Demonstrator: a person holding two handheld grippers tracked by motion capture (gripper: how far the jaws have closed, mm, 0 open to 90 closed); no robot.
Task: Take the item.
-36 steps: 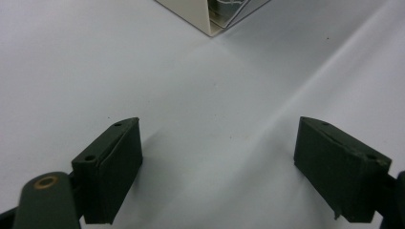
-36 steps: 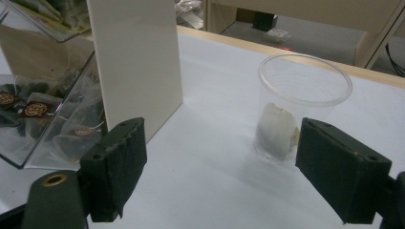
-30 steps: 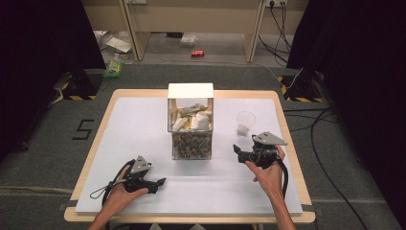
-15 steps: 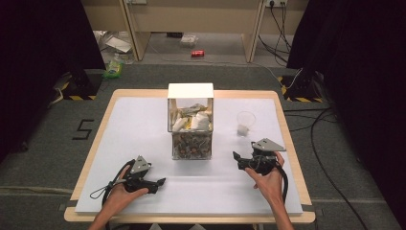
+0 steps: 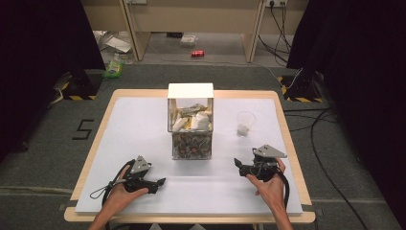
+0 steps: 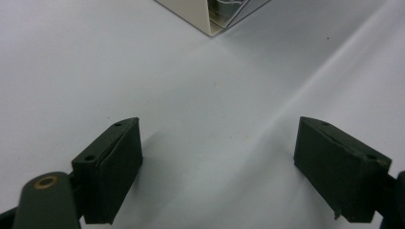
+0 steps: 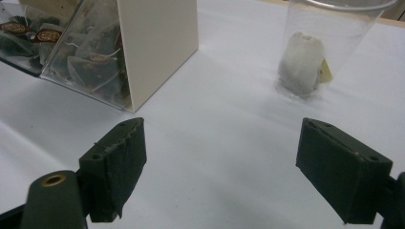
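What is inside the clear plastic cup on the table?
The clear plastic cup holds one white tea bag with a small yellowish tag, standing on its bottom. Nothing else shows inside.

We note a cream-sided clear box [image 5: 190, 122], a clear cup [image 5: 245, 122] holding a white tea bag [image 7: 301, 64], black gripper jaws, and a white table cover [image 5: 143, 120].

The right gripper [image 7: 219, 167] holds its black jaws wide apart at the bottom of the frame, nothing between them; a clear tea-bag box [image 7: 110, 52] fills the upper left; a clear plastic cup [image 7: 334, 43] holding one tea bag [image 7: 301, 64] stands upper right on the white table [image 7: 215, 124].
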